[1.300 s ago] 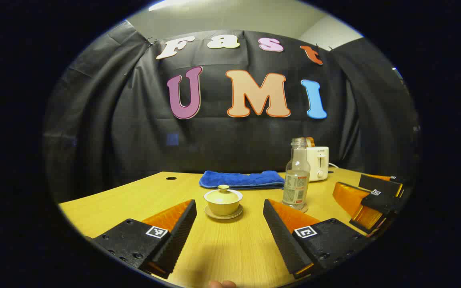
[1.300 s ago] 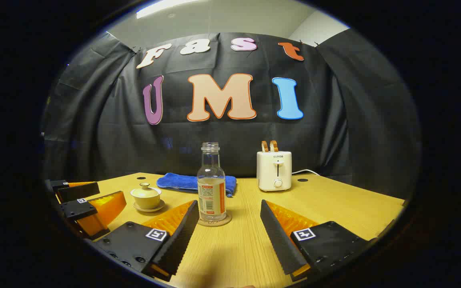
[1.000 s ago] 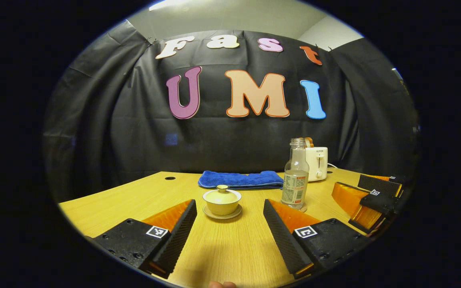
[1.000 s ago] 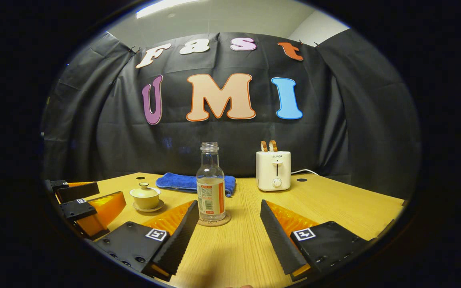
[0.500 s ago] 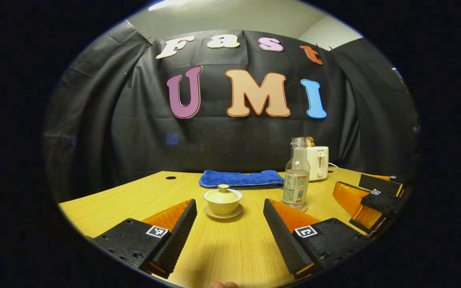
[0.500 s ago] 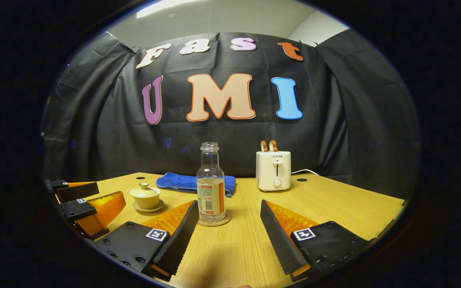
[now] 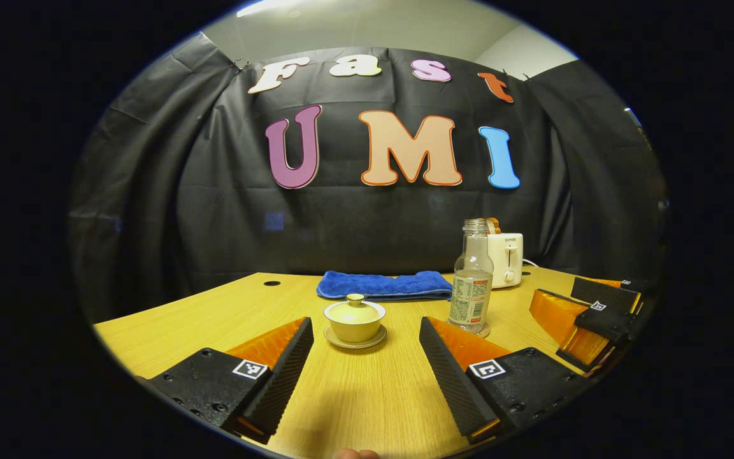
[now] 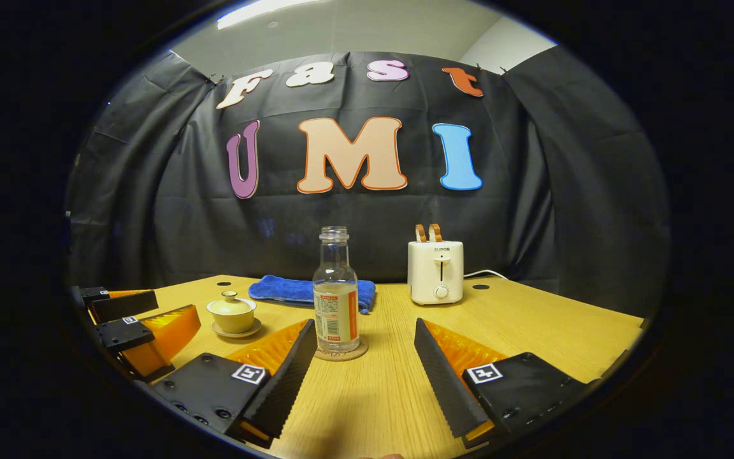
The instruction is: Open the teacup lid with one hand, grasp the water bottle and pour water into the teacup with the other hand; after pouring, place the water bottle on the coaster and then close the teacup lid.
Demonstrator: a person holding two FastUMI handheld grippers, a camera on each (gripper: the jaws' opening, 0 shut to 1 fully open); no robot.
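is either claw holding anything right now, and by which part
Nothing is held. The left claw is open, short of the lidded teacup; the right claw is open, short of the water bottle.

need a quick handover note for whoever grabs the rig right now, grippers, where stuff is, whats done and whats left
Left gripper: open, holding nothing, aimed at the teacup, short of it.
Right gripper: open, holding nothing, aimed at the water bottle, short of it.
Teacup sits on its saucer with the lid on.
Water bottle stands upright on the coaster, uncapped, partly filled.
Behind them: blue towel and toaster.
Done: nothing yet.
Left: lift the lid, grasp the bottle, pour into the teacup, return the bottle to the coaster, close the lid.
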